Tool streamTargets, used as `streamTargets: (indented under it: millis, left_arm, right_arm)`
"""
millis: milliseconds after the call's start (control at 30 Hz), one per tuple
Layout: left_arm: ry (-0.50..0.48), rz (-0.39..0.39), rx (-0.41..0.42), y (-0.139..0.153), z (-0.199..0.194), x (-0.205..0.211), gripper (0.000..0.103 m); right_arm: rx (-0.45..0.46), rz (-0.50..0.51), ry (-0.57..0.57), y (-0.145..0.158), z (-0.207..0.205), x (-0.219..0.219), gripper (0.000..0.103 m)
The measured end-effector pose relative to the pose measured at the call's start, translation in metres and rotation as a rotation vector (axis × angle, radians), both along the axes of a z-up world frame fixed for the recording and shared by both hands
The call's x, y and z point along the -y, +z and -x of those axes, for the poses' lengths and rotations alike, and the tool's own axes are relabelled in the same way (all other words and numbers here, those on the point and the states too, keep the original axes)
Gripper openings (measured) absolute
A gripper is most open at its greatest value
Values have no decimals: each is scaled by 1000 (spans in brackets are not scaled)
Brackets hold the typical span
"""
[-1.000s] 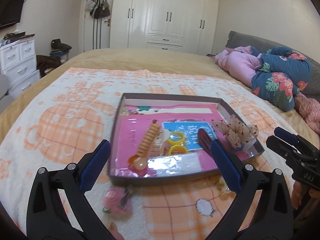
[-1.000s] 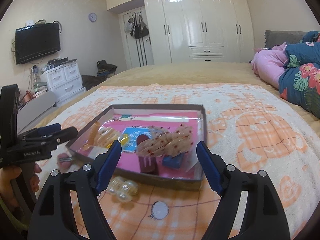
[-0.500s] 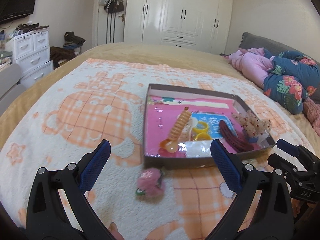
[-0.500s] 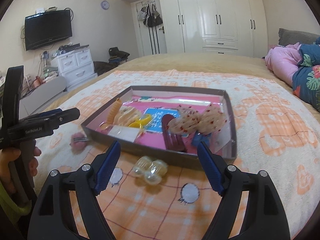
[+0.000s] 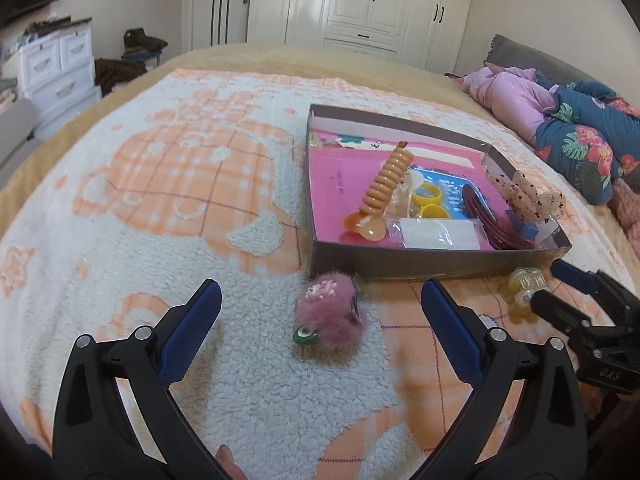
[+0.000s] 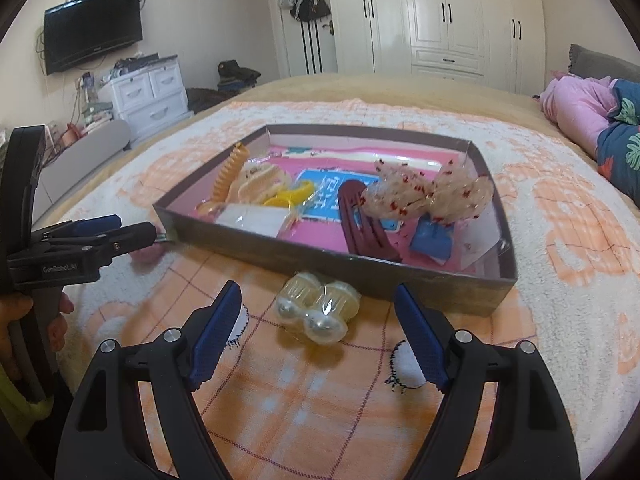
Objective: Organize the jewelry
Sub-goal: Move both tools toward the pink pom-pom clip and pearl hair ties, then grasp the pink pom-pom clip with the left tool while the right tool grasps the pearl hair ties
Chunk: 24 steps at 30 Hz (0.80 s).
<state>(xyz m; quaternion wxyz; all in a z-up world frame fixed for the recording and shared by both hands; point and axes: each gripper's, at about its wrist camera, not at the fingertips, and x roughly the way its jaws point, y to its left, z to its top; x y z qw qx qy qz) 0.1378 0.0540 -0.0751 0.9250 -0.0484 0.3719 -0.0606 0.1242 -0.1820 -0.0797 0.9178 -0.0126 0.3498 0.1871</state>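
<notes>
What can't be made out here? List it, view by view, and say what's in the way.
- Left wrist view: the yellow pearl clip is partly covered by the right gripper; its shape is unclear.
- Right wrist view: the pink fluffy clip is mostly hidden behind the left gripper.
- Right wrist view: print on the blue card in the box is covered by hair clips and unreadable.
- Both views: what the small clear packet holds is unclear.

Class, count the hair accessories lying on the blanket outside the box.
2. A pink fluffy hair clip lies by the box's near-left corner; a yellowish pearl hair clip lies before its near wall. Others may be hidden.
</notes>
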Motion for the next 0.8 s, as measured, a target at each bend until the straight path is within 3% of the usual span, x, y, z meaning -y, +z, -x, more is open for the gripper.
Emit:
streamTargets:
  millis: [100,300,367,433,600,800]
  left_arm:
    - [-16,13,-16,-3,-2,3,89]
    - [-39,52,-52,-11,-6,7,61]
    - [-28,67,-60,-13,-8,7,47]
    - [-17,68,-67,-15,-9,6,27]
    - [-24,88,-66,-11,-6,5,27]
    - [-84,89,-8,8,6,21,27]
  right_arm:
    - [-25,-6,-9,-4,-5,-2,76]
    - [-58,-15,-9,-9,-11,-7,73]
    - [-67,-1,0,-12,-14,-11,55]
    - [-57,22,-2,-14,-13,-12,46]
    - [-38,23,26,-12,-6,-12,46]
    - [4,22,77,2,11,-15,46]
